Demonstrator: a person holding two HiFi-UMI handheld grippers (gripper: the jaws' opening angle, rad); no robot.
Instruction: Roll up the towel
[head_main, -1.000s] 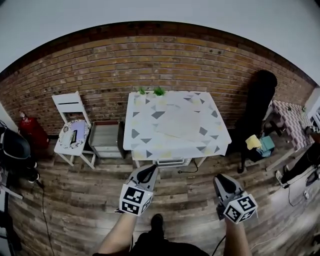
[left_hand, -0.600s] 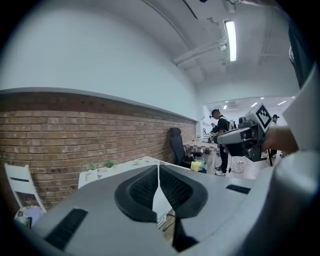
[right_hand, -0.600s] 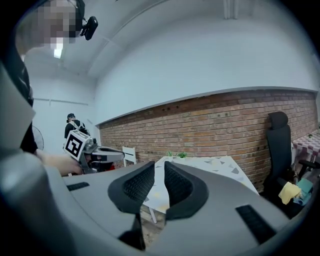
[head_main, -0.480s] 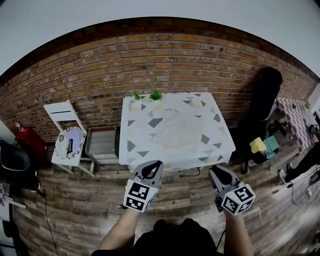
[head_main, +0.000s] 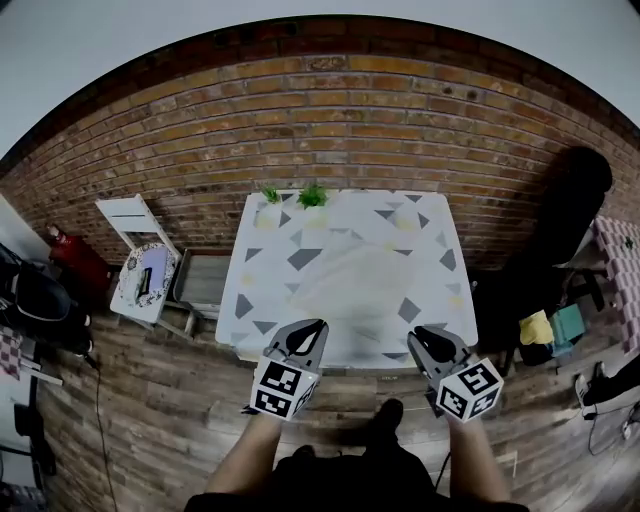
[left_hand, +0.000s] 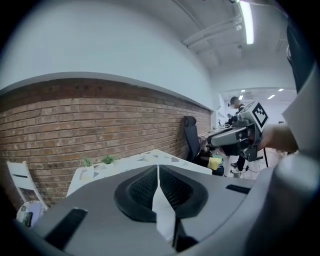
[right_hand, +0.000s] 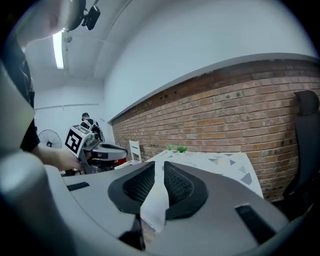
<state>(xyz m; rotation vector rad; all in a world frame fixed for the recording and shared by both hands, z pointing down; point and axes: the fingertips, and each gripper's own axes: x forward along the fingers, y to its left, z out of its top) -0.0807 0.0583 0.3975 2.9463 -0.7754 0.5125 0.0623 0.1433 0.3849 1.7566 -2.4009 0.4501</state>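
Since a second ago you have closed in on the table (head_main: 243, 322). Then both grippers hung over the floorboards, well short of it. Now the tips of the left gripper (head_main: 312, 328) and the right gripper (head_main: 420, 337) are at its near edge, and the tabletop fills more of the head view.

Your left gripper has its jaws pressed together with nothing in them. Your right gripper's jaws stand slightly apart, a narrow gap between the pads, and hold nothing.

The towel (head_main: 352, 283) lies flat near the middle of the tabletop. It is ahead of both grippers, roughly between their lines of aim, and neither touches it. It is pale against the cloth and its edges are hard to make out.

The table wears a white cloth printed with grey triangles. Two small green plants (head_main: 312, 194) sit at its far edge, against the brick wall (head_main: 350, 120).

Out past your left gripper are a low cabinet (head_main: 203, 283) just beside the table and a white chair (head_main: 133, 214). Out past your right gripper stands a black office chair (head_main: 568, 210). Under both grippers is the wooden floor (head_main: 150, 400).
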